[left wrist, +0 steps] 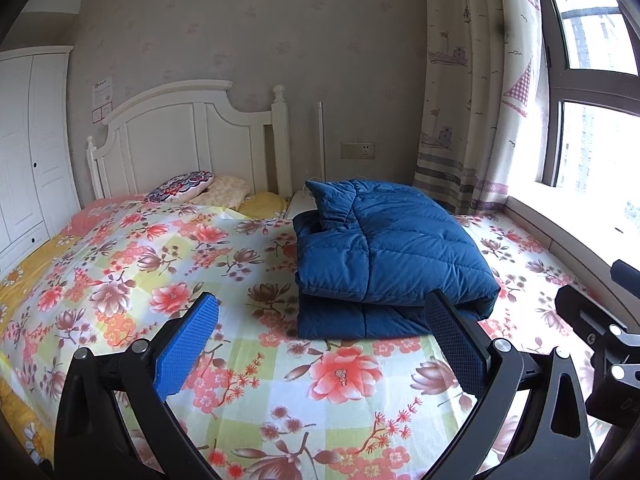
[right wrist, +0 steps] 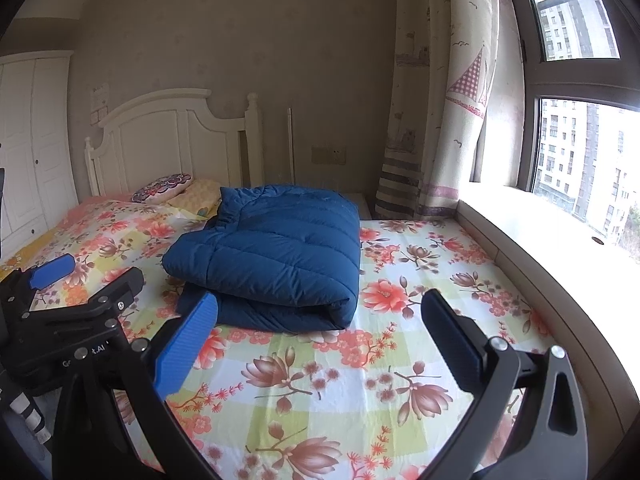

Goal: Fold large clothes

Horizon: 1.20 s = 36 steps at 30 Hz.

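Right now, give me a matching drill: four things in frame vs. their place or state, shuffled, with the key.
Things:
1. folded navy quilted puffer jacket
2. patterned round cushion
3. left claw
4. sailboat-print curtain

Places or states:
A. hanging beside the window
B. open, holding nothing
C. at the white headboard end of the bed
D. lying on the floral bedspread, ahead of both claws

Pairs: 1-D, 2-C, 3-B, 4-A
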Each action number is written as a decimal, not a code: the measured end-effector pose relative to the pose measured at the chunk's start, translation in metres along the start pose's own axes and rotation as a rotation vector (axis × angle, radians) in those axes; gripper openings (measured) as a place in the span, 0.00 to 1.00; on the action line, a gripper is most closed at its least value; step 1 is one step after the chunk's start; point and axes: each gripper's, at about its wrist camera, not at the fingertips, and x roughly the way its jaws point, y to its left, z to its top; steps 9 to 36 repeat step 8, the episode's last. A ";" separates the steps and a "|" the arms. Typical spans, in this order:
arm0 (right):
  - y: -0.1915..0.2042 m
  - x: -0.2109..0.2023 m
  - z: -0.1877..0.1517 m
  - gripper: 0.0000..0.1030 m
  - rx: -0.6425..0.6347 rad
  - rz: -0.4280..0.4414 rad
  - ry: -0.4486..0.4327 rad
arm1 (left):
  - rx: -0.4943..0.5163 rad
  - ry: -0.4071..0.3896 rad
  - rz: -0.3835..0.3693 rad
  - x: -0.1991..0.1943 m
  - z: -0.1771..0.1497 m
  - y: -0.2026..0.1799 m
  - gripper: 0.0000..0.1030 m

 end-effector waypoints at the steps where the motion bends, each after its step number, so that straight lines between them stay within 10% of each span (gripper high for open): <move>1: 0.000 0.003 0.000 0.98 0.000 -0.003 0.006 | 0.001 0.008 -0.010 0.003 0.000 0.000 0.96; 8: -0.007 0.035 -0.002 0.98 -0.013 -0.022 0.070 | -0.010 0.208 -0.048 0.063 -0.012 0.028 0.96; 36: -0.007 0.035 -0.002 0.98 -0.013 -0.022 0.070 | -0.010 0.208 -0.048 0.063 -0.012 0.028 0.96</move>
